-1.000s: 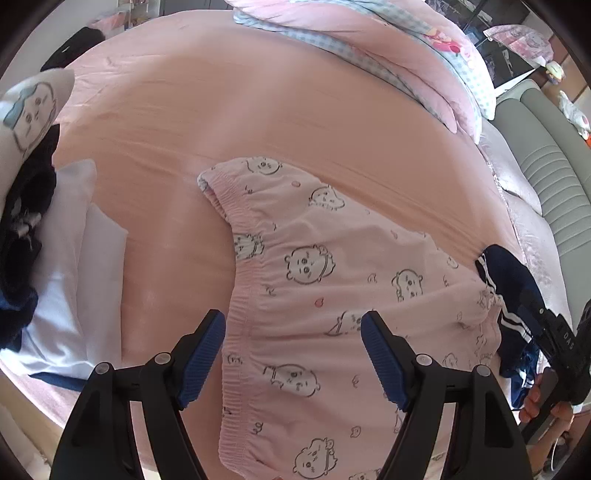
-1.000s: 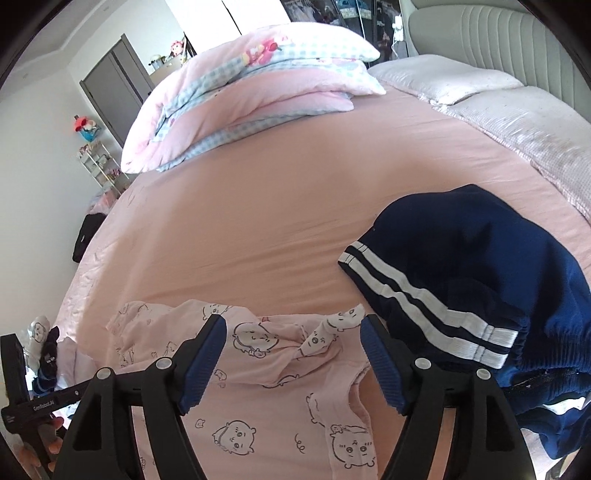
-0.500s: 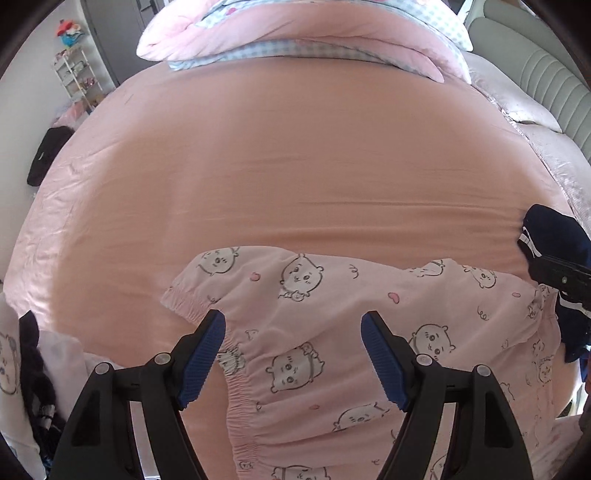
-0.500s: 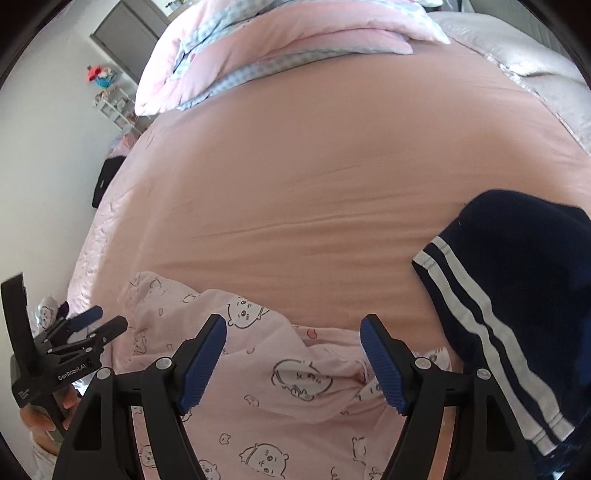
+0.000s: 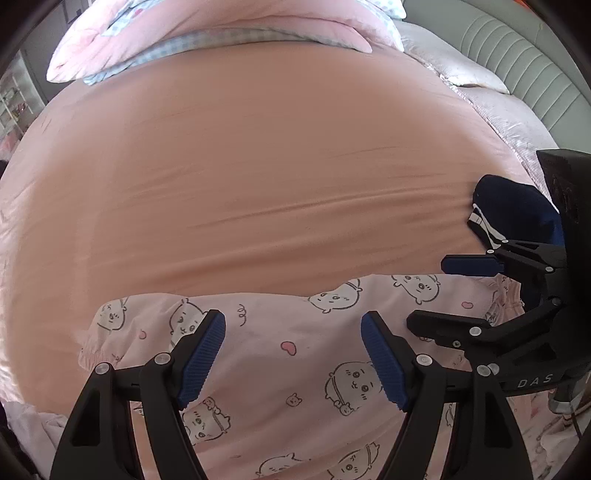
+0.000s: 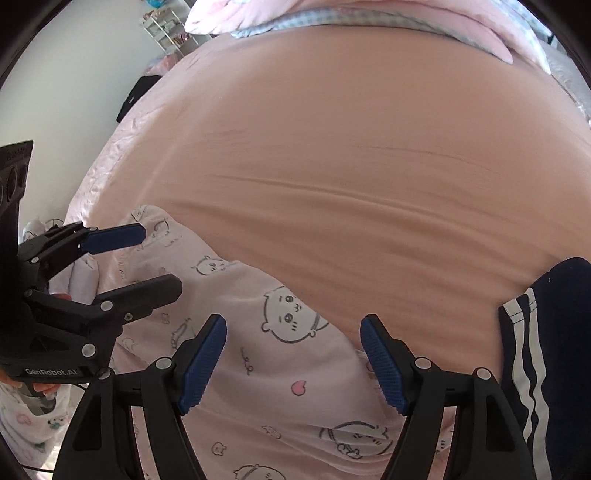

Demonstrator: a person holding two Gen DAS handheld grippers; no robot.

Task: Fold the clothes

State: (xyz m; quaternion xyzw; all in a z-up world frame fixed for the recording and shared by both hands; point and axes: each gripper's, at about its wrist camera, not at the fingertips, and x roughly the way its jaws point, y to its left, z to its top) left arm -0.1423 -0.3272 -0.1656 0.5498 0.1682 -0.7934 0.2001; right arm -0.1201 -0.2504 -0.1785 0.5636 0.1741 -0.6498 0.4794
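Note:
Pale pink cartoon-print pyjama shorts [image 5: 306,354] lie spread on the pink bed sheet [image 5: 258,166], filling the lower half of both views [image 6: 258,373]. My left gripper [image 5: 293,360] hovers open just above the garment, nothing between its blue pads. My right gripper [image 6: 293,360] is likewise open over the shorts' right part; it also shows at the right of the left wrist view [image 5: 447,295]. The left gripper [image 6: 147,260] appears at the left of the right wrist view, jaws apart. A hand shows under it.
A navy garment with white stripes [image 6: 546,354] lies at the right, next to the shorts [image 5: 513,210]. Folded pink and checked duvets [image 5: 221,26] sit at the far end of the bed. A grey headboard [image 5: 535,70] is at the right. White clothes [image 6: 33,432] lie left.
Both grippers have lowered and tilted toward the shorts and come closer together; each now sees the other clearly. The shorts lie flatter and more spread out. Both grippers stayed open.

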